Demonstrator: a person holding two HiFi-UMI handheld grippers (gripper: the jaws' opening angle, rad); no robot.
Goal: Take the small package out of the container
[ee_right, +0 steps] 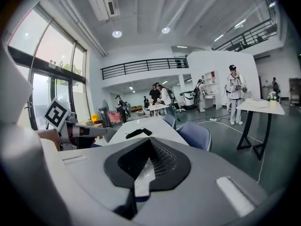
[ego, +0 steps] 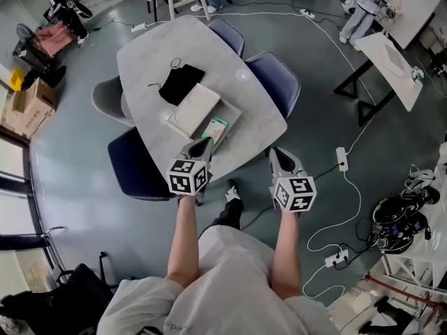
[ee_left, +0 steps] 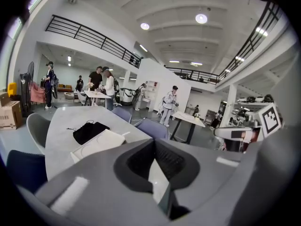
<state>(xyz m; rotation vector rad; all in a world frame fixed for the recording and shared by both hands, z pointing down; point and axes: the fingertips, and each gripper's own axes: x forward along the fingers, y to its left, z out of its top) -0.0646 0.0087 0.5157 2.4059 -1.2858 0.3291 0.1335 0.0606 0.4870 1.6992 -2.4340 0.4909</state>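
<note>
1. Head view: nearest the camera, at 6 o'clock, is the person's pale shirt (ego: pixel 209 285). Two bare forearms (ego: pixel 185 236) reach from it toward 12 o'clock.
2. The left gripper (ego: pixel 202 147) is clenched on nothing, with its tips over the near edge of the grey table (ego: pixel 154 47). The right gripper (ego: pixel 279 158), at its 3 o'clock, is also clenched and empty, and sits just off that edge.
3. The small package (ego: pixel 216 129), green and white, lies flat at about 1 o'clock of the left tips. It is just beside the white box (ego: pixel 192 110) and nothing grips it.
4. A black pouch (ego: pixel 180 82) lies at 11 o'clock of the box, touching it. A blue chair (ego: pixel 276 82) stands at the table's 3 o'clock side.
5. Left gripper view: the grey jaws fill the bottom, pressed together with nothing between them. The box and pouch lie at 10 o'clock, and the right gripper shows at 3 o'clock.
6. Right gripper view: the jaws are closest, closed and bare. The left gripper is at 9 o'clock, and the table runs toward 12 o'clock with the pouch on it.
</note>
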